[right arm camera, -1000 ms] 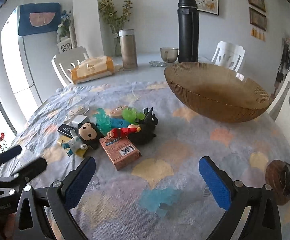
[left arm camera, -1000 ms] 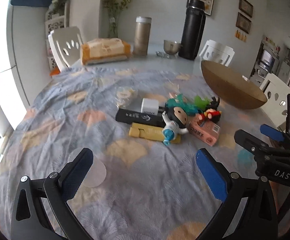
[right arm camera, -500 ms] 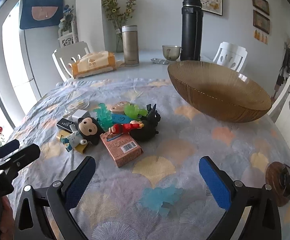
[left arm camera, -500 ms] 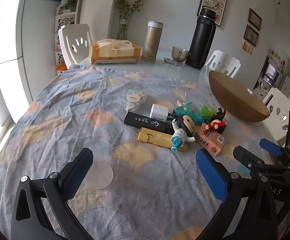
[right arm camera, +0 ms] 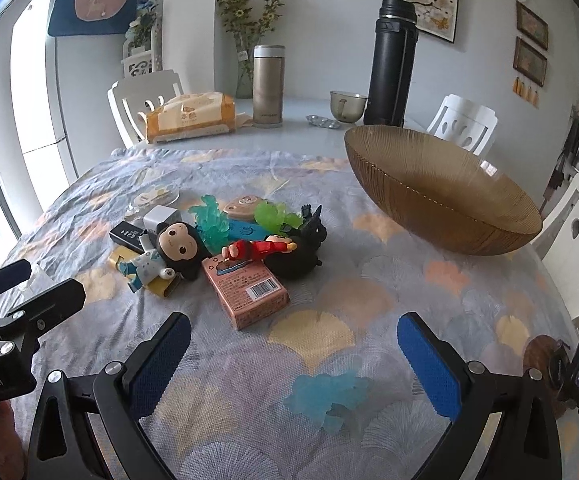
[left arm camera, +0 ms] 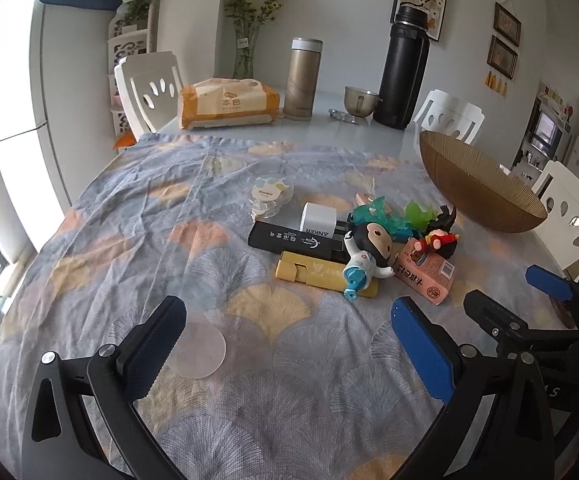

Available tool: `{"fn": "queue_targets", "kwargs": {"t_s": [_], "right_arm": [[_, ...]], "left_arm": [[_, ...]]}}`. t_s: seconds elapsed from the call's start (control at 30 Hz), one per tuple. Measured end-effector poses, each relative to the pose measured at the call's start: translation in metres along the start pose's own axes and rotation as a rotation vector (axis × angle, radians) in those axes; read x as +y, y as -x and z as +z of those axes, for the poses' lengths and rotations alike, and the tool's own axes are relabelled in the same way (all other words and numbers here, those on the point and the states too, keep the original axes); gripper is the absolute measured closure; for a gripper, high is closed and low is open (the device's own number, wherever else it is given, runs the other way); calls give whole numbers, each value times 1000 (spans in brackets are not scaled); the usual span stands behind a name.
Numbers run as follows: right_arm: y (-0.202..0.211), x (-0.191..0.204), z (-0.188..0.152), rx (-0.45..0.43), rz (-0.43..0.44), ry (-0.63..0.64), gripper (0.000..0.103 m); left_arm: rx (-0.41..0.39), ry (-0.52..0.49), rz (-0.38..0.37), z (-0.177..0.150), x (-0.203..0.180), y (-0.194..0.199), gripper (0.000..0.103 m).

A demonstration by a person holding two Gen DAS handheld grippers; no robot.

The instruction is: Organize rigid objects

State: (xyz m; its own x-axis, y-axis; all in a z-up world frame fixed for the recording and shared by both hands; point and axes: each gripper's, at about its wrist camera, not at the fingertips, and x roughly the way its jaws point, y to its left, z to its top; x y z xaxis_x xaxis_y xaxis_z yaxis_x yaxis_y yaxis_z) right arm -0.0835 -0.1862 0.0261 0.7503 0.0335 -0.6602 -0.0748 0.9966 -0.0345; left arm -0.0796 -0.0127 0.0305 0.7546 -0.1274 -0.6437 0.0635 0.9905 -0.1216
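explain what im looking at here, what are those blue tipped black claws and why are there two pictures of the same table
The claws are two hand-held grippers; a person holds one in each hand, and each carries a wide-angle camera looking along its fingers. One picture comes from the left gripper, the other from the right gripper. Both are open and hold nothing. On the patterned tablecloth lies a pile of small things: a monkey figurine, a pink box, a black bar, a white charger. Beside the pile stands a big brown bowl, apparently empty.

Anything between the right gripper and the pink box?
Nothing: in the right wrist view, only bare patterned tablecloth lies between the open right gripper and the pink box.
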Motion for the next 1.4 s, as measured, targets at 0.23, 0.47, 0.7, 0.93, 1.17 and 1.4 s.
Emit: {"fn": "queue_targets", "kwargs": {"t_s": [0.23, 0.47, 0.7, 0.93, 1.17, 1.4], "right_arm": [[-1, -1, 1, 6, -2, -8, 0], [-2, 3, 1, 7, -12, 9, 0], [-2, 4, 0, 7, -13, 9, 0], [-3, 5, 1, 12, -10, 15, 0], [-3, 6, 0, 13, -8, 16, 0], [-4, 7, 1, 16, -10, 22, 0]], "left_arm": [[1, -4, 5, 0, -1, -1, 1], [2, -1, 11, -1, 0, -1, 1], [2, -2, 13, -1, 0, -1, 1], [2, -3, 13, -1, 1, -1, 1], [2, -4, 14, -1, 1, -1, 1], [3, -5, 15, -1, 1, -1, 1]]}}
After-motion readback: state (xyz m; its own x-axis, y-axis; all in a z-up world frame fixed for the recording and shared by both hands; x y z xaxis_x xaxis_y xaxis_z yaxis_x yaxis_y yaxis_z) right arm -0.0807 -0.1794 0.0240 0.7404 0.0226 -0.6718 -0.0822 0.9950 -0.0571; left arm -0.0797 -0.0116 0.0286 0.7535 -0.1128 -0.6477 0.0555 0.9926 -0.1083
